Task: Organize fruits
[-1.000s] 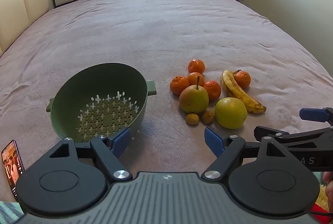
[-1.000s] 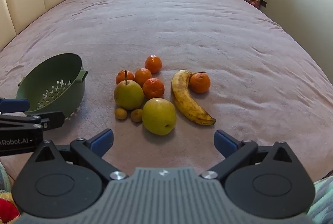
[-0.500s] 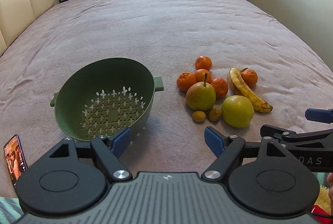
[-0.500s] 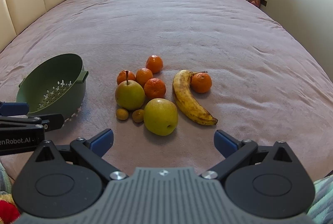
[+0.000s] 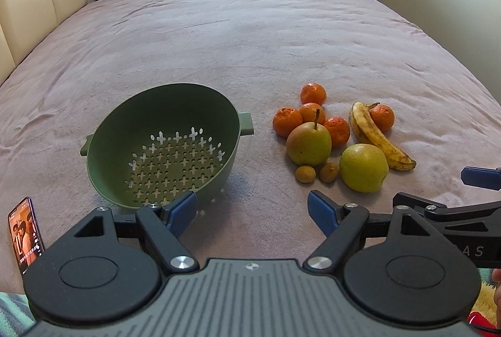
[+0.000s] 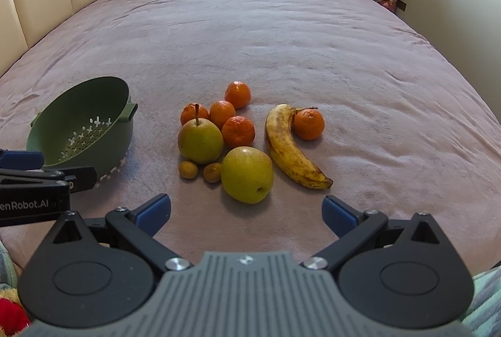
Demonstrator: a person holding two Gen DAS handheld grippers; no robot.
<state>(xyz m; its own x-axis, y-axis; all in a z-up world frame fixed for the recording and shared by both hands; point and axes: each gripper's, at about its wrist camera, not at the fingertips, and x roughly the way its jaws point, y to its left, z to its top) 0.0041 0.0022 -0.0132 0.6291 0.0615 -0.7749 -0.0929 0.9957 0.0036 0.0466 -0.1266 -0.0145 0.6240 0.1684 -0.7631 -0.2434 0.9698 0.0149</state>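
Both grippers hover empty at the near edge of the bed, fruit not yet sorted.

Left gripper [image 5: 252, 210] and right gripper [image 6: 245, 210] hold jaws spread, likely readying a first pick; the apple [image 6: 247, 174] lies nearest, pear [image 6: 200, 141], banana [image 6: 292, 147] and tangerines [image 6: 238, 131] beyond, all beside the tilted colander [image 5: 162, 149]. Only the left view shows a phone [image 5: 26, 235].

On the bedspread [image 6: 313, 33] before my right gripper [image 6: 245, 213], jaws apart: green colander [image 6: 84, 124], five tangerines, pear [image 6: 200, 141], yellow-green apple [image 6: 247, 174], spotted banana [image 6: 291, 149], two small brown fruits.
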